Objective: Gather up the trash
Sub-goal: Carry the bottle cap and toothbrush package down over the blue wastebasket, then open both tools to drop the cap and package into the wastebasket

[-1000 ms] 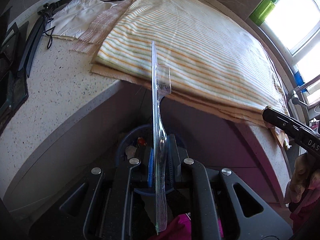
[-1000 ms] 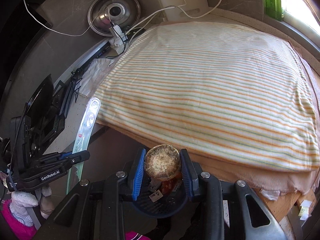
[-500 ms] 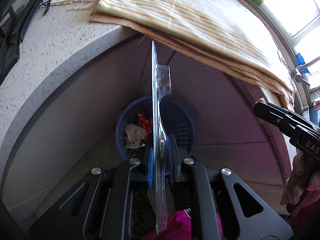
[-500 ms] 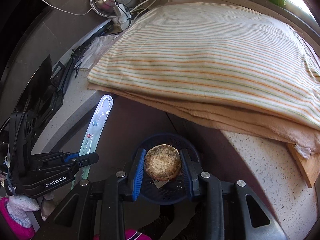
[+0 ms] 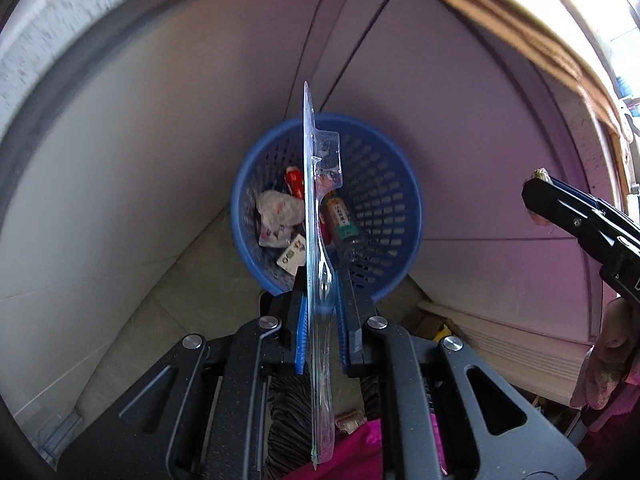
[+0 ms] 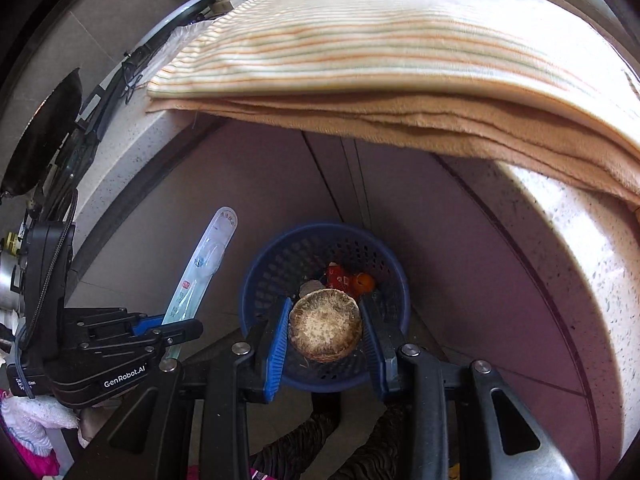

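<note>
My left gripper (image 5: 320, 280) is shut on a clear plastic blister pack (image 5: 320, 208), held edge-on above a blue perforated basket (image 5: 384, 184) on the floor. The pack also shows in the right wrist view (image 6: 204, 268), held by the left gripper (image 6: 172, 326). My right gripper (image 6: 325, 312) is shut on a round brown mushroom cap (image 6: 325, 327), over the same basket (image 6: 288, 256). The basket holds a crumpled wrapper (image 5: 278, 212), a red piece (image 5: 294, 182) and a small bottle (image 5: 340, 216). The right gripper's tip (image 5: 538, 192) shows at the right of the left wrist view.
The basket stands on the floor against pale cabinet fronts (image 5: 460, 120). A speckled countertop (image 6: 580, 248) overhangs above, with a striped cloth (image 6: 380, 40) over folded tan cloth. A dark pan (image 6: 44, 136) and cables lie at the far left of the counter.
Both grippers have dropped from countertop level down in front of the cabinets, and now sit over the blue basket. Each still holds its item.
</note>
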`<state>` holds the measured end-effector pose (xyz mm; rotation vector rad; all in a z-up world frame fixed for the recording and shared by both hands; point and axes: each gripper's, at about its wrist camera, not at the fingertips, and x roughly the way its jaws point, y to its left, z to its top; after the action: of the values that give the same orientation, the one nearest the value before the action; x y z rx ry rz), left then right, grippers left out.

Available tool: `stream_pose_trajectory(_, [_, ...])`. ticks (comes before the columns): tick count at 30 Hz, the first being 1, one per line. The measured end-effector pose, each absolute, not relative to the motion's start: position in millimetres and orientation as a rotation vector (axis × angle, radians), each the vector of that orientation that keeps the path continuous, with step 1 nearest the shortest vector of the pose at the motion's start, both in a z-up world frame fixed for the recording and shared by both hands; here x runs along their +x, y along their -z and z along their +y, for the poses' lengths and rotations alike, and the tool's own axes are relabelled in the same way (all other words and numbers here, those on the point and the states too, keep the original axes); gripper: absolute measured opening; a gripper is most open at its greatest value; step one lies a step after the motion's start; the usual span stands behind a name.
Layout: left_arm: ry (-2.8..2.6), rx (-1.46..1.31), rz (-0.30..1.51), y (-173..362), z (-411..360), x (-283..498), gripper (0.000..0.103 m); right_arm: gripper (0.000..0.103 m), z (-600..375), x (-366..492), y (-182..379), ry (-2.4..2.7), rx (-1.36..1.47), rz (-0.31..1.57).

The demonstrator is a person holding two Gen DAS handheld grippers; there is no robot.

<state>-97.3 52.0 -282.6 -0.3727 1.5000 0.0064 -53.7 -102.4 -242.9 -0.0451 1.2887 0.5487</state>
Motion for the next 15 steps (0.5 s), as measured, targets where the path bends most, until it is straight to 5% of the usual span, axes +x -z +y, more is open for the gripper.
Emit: stream_pose_trajectory(15, [0.006,-0.400,1.592,323,46,-86,0.010,0.036,-88,-47,286,-0.513,-0.091,1.347])
